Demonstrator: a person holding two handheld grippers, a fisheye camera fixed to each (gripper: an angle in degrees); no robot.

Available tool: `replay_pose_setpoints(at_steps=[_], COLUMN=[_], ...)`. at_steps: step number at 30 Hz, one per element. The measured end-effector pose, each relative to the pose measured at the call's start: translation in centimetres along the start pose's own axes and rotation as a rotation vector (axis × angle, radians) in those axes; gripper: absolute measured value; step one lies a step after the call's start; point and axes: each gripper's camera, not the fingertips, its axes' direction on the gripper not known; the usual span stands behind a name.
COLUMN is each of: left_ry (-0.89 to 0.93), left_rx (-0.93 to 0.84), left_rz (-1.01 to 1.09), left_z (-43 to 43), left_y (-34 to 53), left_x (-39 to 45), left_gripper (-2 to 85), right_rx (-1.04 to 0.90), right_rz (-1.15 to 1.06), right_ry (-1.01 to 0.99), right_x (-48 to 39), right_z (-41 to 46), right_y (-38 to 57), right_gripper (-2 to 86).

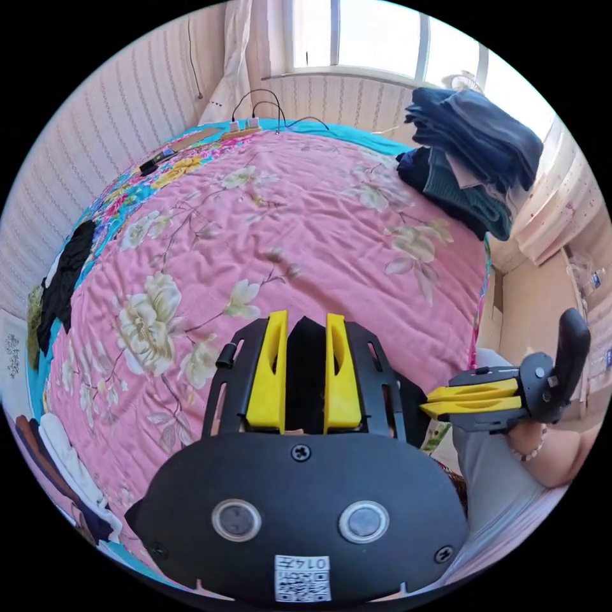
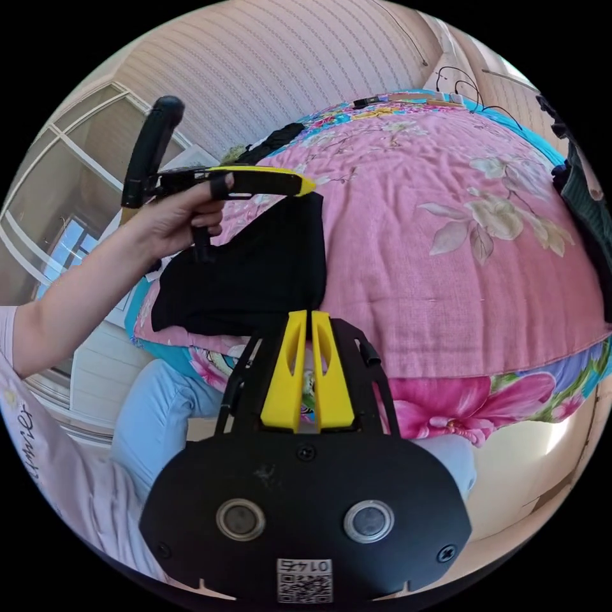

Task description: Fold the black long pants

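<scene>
We find the left gripper (image 2: 305, 185) pinching the pants (image 2: 255, 274), the right gripper (image 2: 309, 319) pressed together empty; lay them flat on the bed (image 2: 446, 268) first.

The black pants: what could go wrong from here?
1. The left hand-held gripper alone holds the black pants, apparently by one edge, so they may slip out.
2. The bundle hangs bunched over the bed's edge, so the fold may come out crooked.
3. The right hand-held gripper looks shut, not gripping the cloth.
</scene>
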Motion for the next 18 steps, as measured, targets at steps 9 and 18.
replay_pose_setpoints(at_steps=[9,18], left_ry=[-0.049,-0.028], left_rx=[-0.030,-0.055], left_rz=[-0.004,0.008], left_z=[2.9,1.8], left_y=[-0.3,-0.5], left_x=[0.6,0.1], left_gripper=[8.4,-0.7], right_rx=[0.048,0.008], right_rz=[-0.027,-0.074], right_ry=[0.088,0.112], right_x=[-1.7,-3.7], right_z=[0.3,1.7], right_y=[0.6,0.8], right_gripper=[5.5,1.2])
